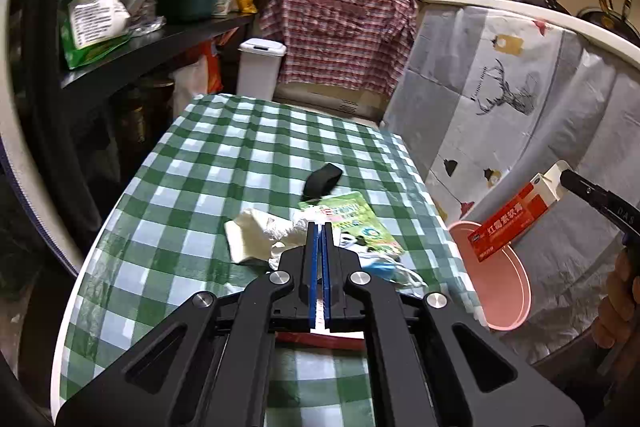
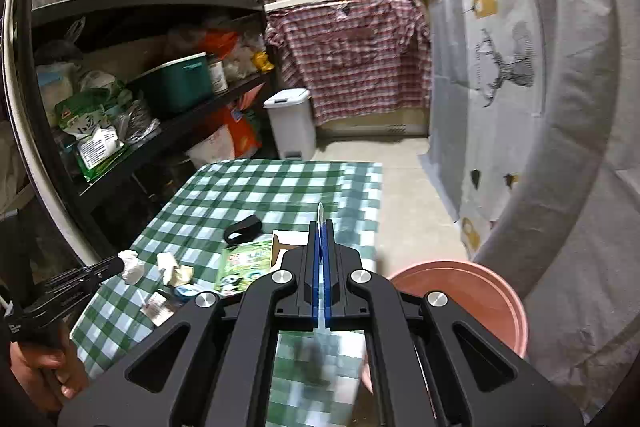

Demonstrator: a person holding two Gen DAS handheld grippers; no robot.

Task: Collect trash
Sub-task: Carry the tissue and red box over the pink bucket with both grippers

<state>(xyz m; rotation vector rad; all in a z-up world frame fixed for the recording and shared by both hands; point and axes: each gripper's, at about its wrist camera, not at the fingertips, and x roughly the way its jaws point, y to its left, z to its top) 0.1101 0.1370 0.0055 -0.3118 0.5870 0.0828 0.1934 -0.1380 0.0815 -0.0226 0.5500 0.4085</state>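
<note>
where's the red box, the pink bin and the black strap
red box (image 1: pixel 516 219): left wrist view, middle of its red printed face
pink bin (image 2: pixel 508 301): right wrist view, right part of its rim
black strap (image 1: pixel 322 179): left wrist view, middle of the loop

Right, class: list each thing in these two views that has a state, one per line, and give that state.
left gripper: jaws shut on white tissue
right gripper: jaws shut on red-and-white box, held above the basin
pink basin: upright, beside the table
white pedal bin: lid closed
green packet: lying flat on the tablecloth
</note>
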